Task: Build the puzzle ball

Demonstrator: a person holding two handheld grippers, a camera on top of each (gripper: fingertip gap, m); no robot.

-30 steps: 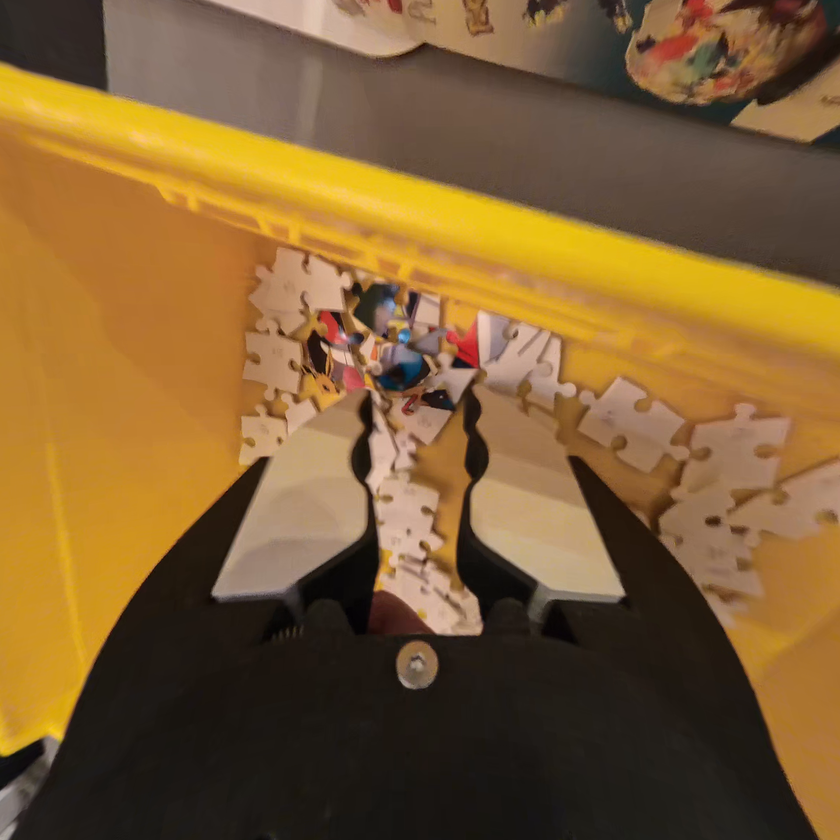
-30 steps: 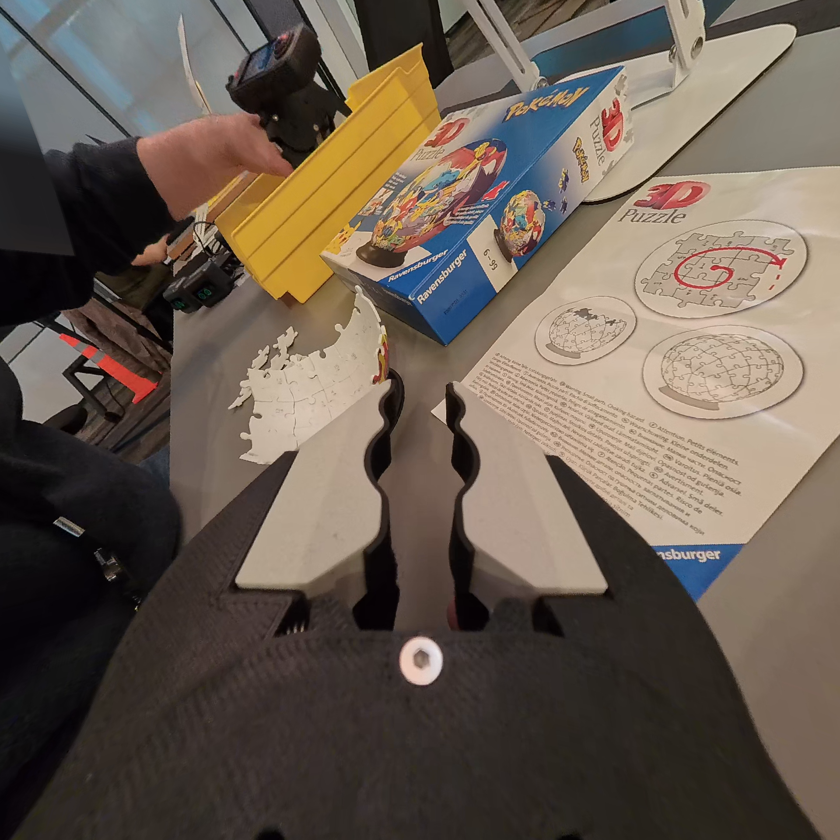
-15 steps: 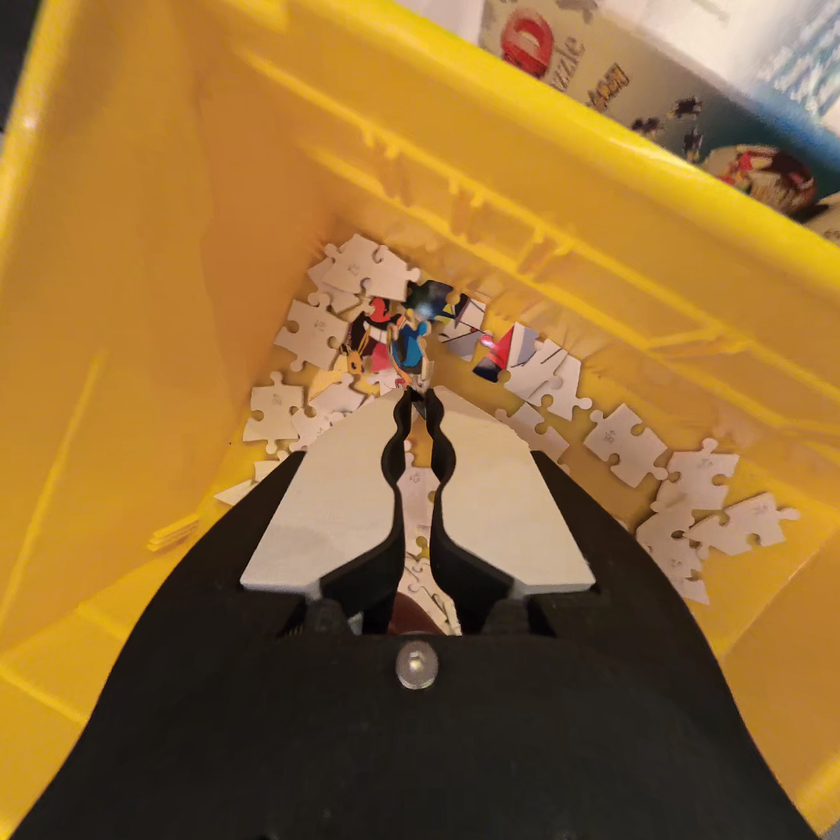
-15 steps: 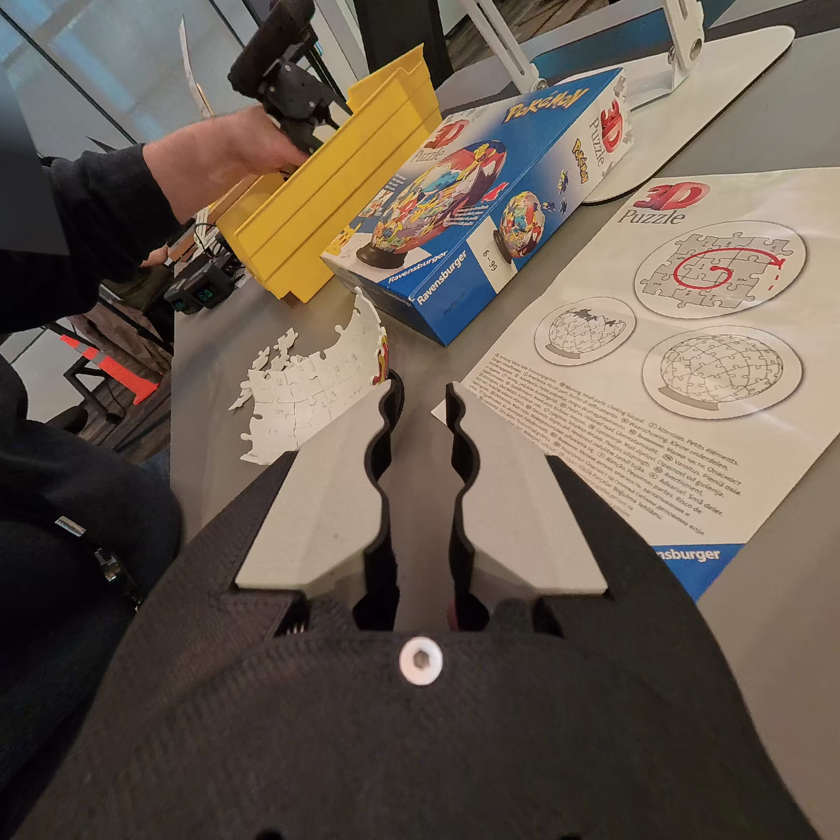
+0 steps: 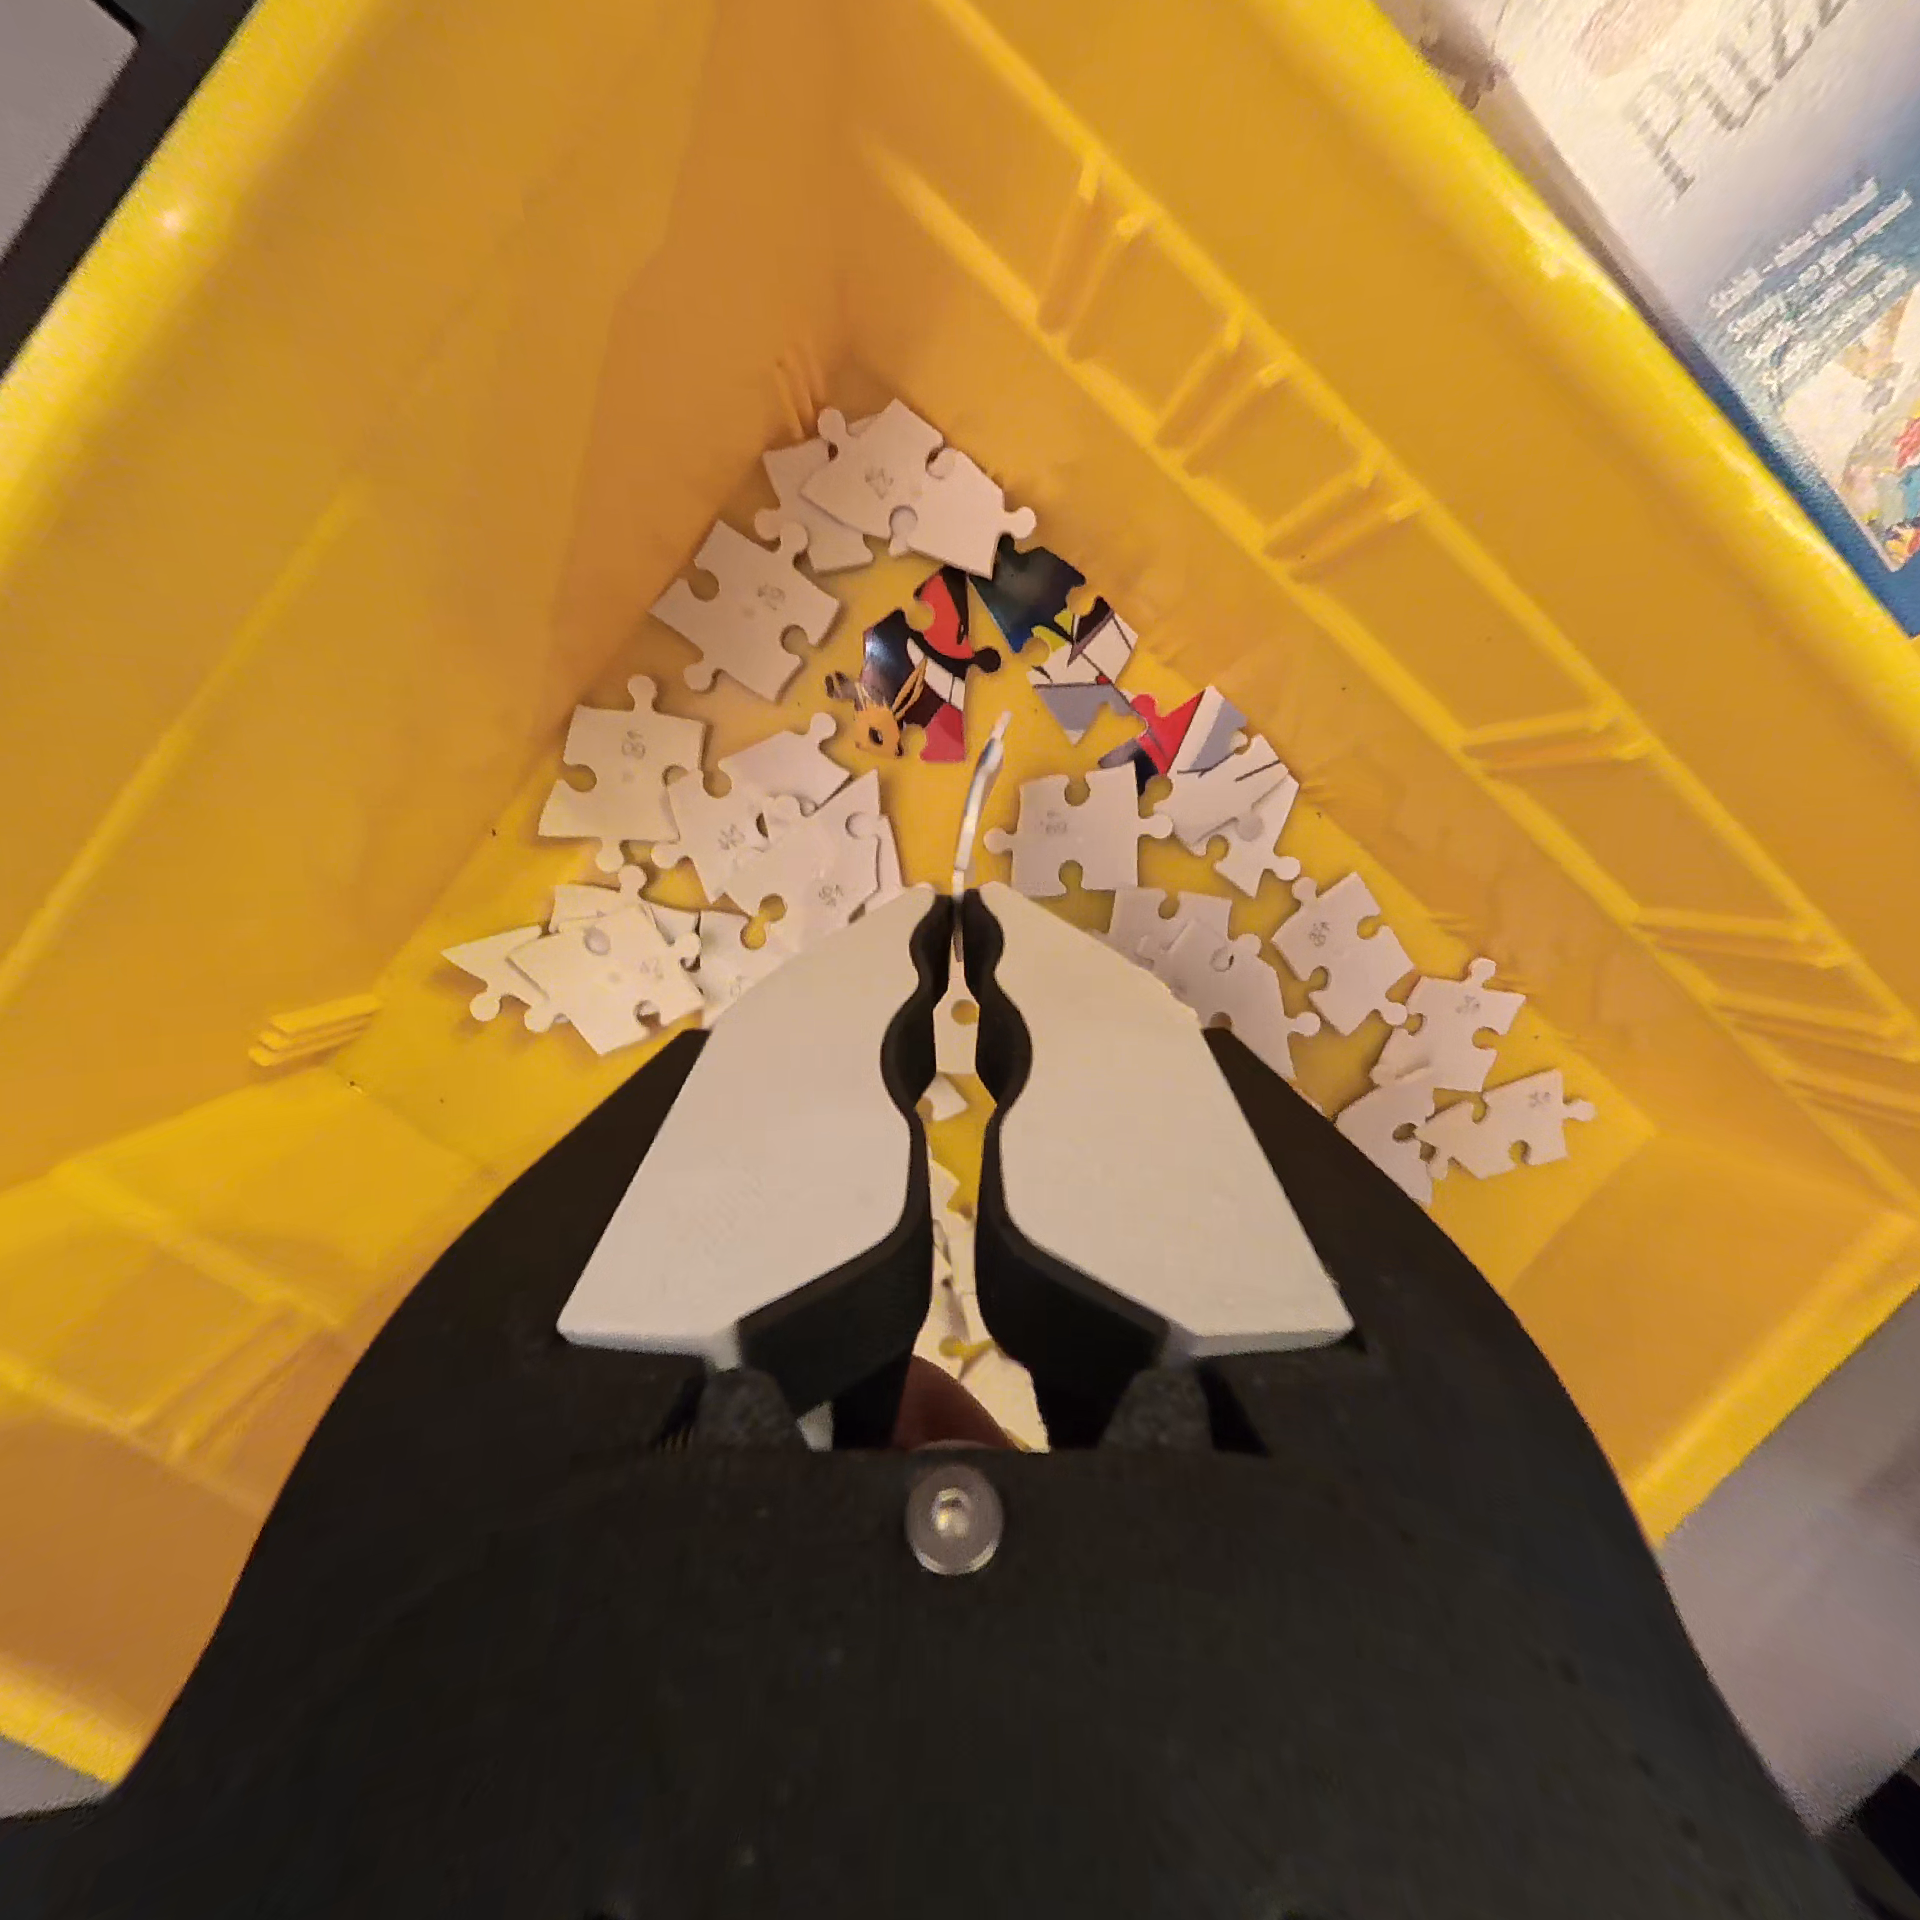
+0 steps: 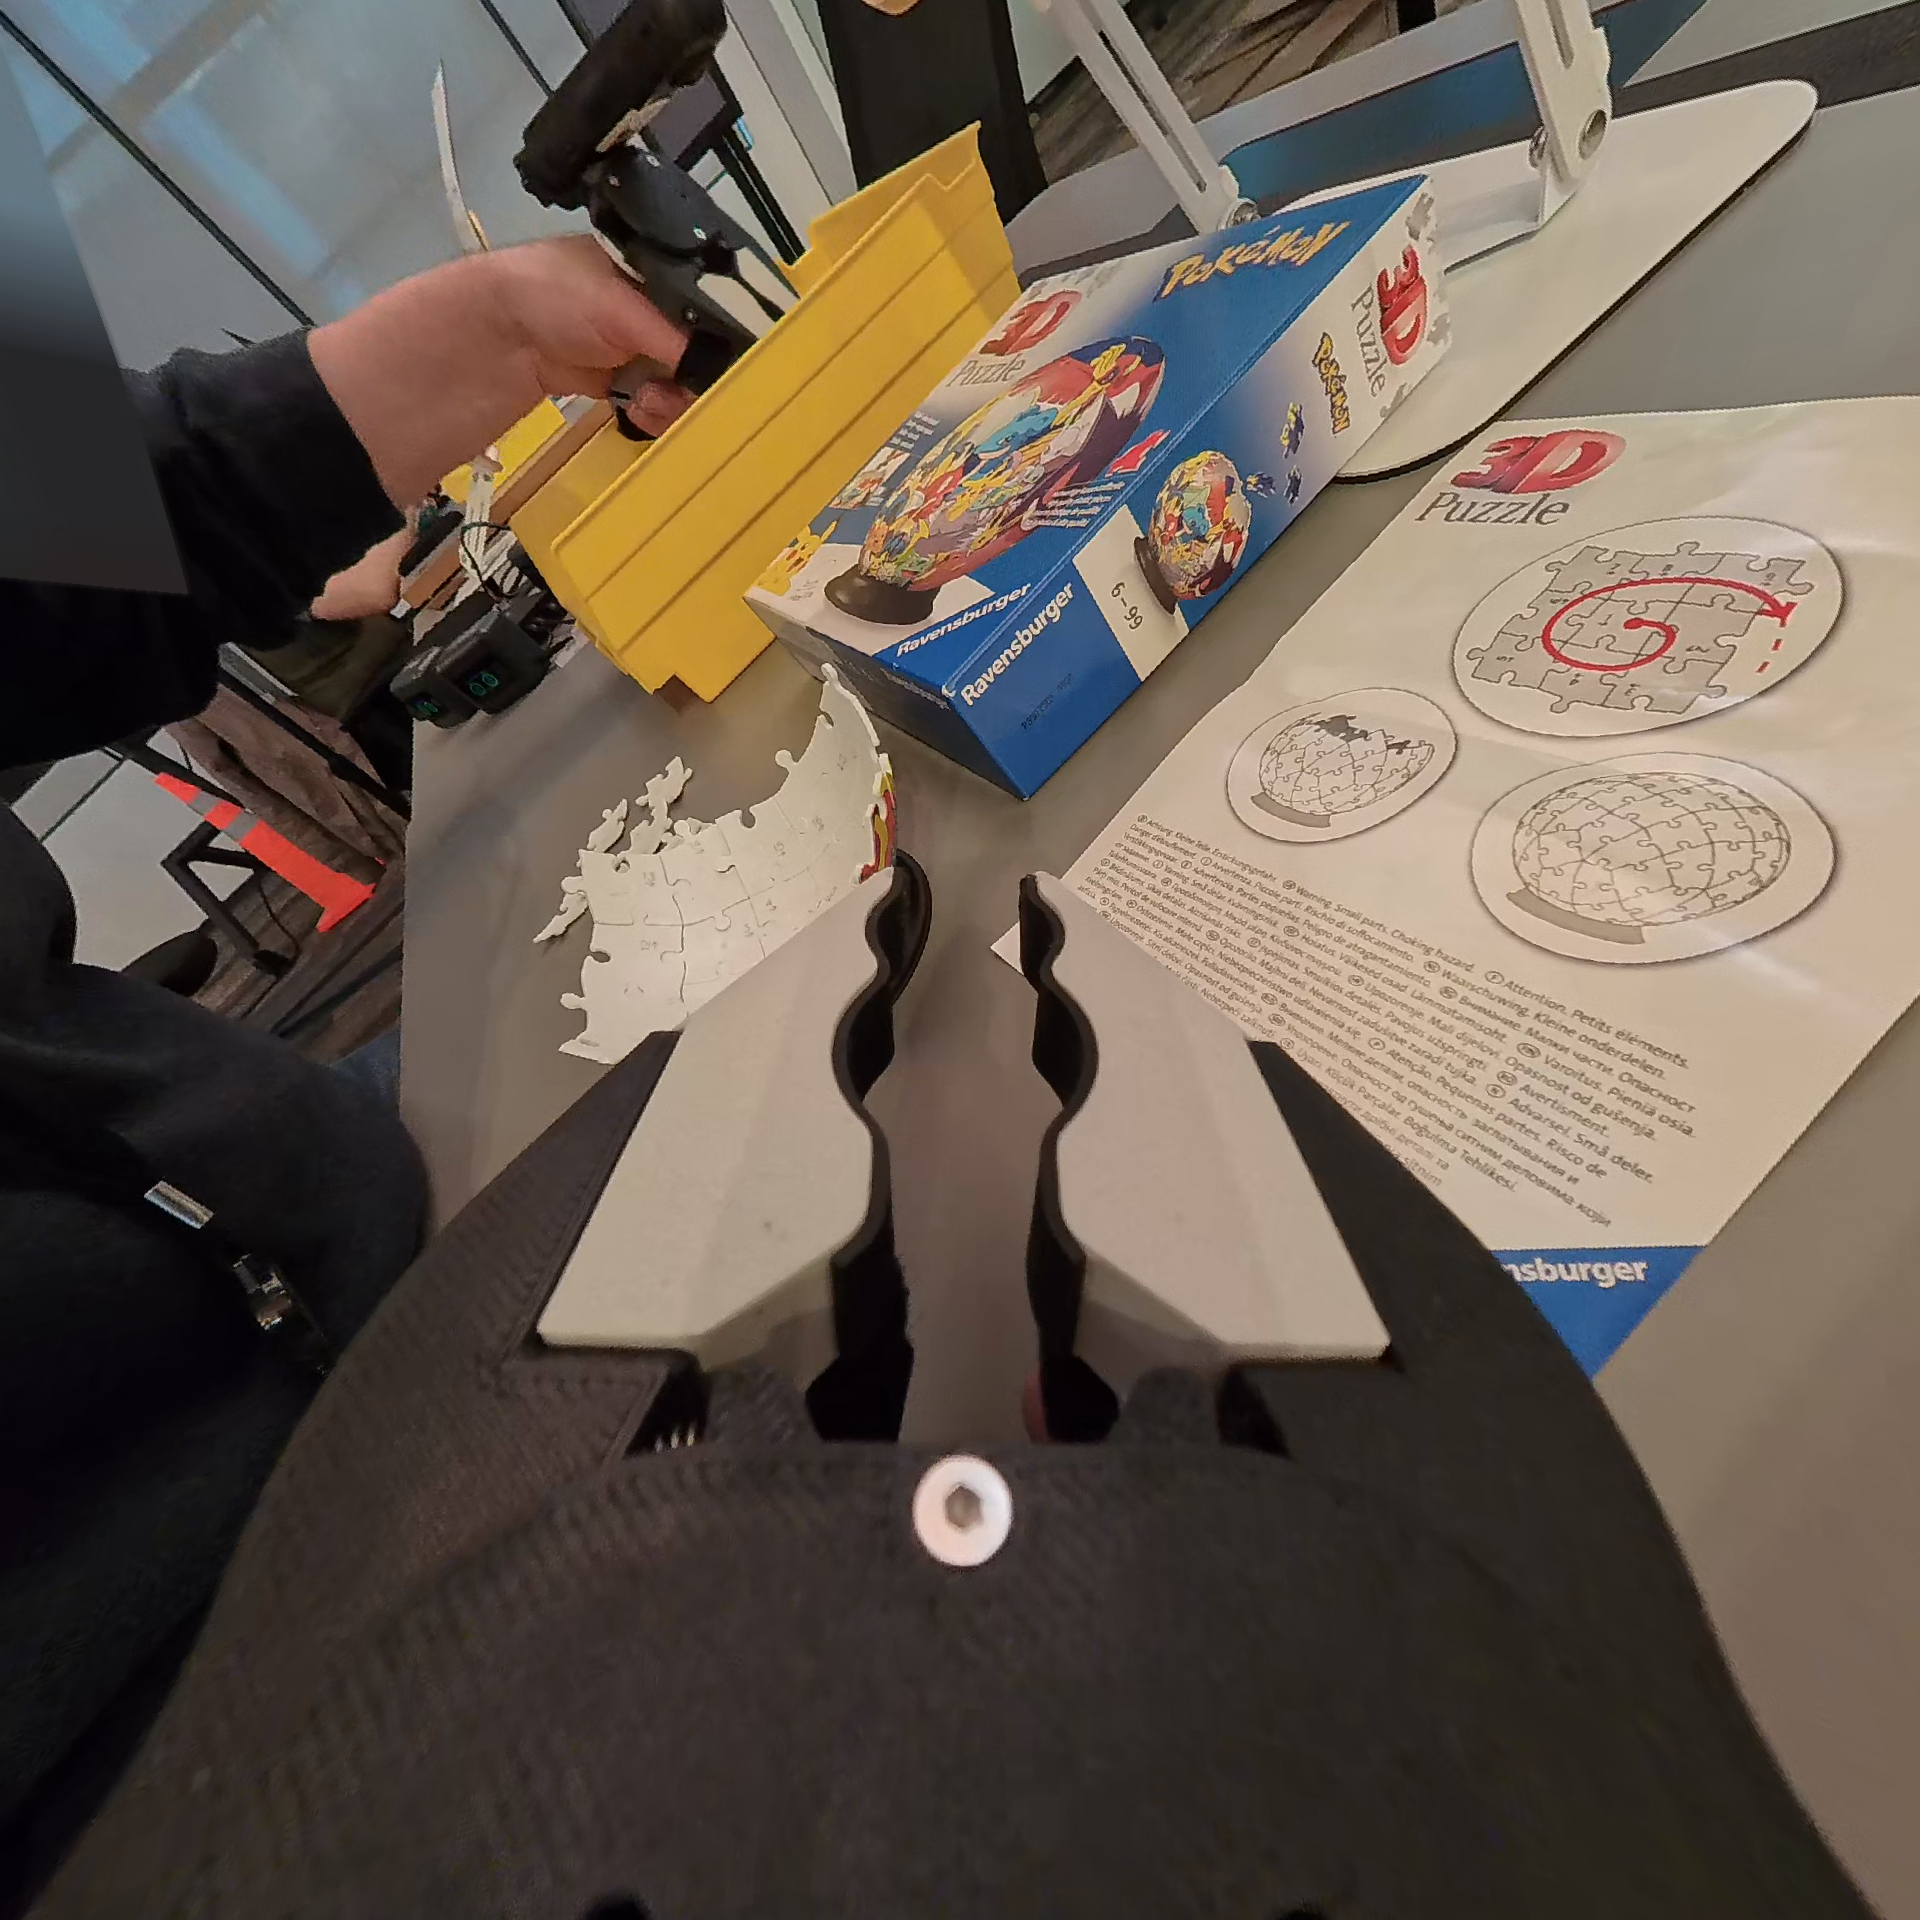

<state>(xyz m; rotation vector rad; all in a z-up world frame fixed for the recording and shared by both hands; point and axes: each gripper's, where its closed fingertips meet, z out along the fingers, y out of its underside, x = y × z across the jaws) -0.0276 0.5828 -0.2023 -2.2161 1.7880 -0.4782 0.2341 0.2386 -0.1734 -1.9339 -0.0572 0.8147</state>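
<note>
- Left wrist view: the left gripper [image 5: 958,914] is down in the yellow plastic bin [image 5: 364,520], tips pinching a thin curved puzzle piece [image 5: 977,800] seen edge-on at frame centre, above loose white and printed pieces [image 5: 748,613].
- Right wrist view: the right gripper [image 6: 961,899] has its jaws spread with nothing between them, over the grey table [image 6: 488,862].
- The half-built curved white puzzle shell [image 6: 727,883] sits centre-left, the blue puzzle box [image 6: 1143,468] above it, and the paper instruction sheet [image 6: 1507,831] to the right.

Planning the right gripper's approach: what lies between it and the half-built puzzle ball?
Only bare grey table; right wrist view shows the right gripper beside the puzzle ball.
</note>
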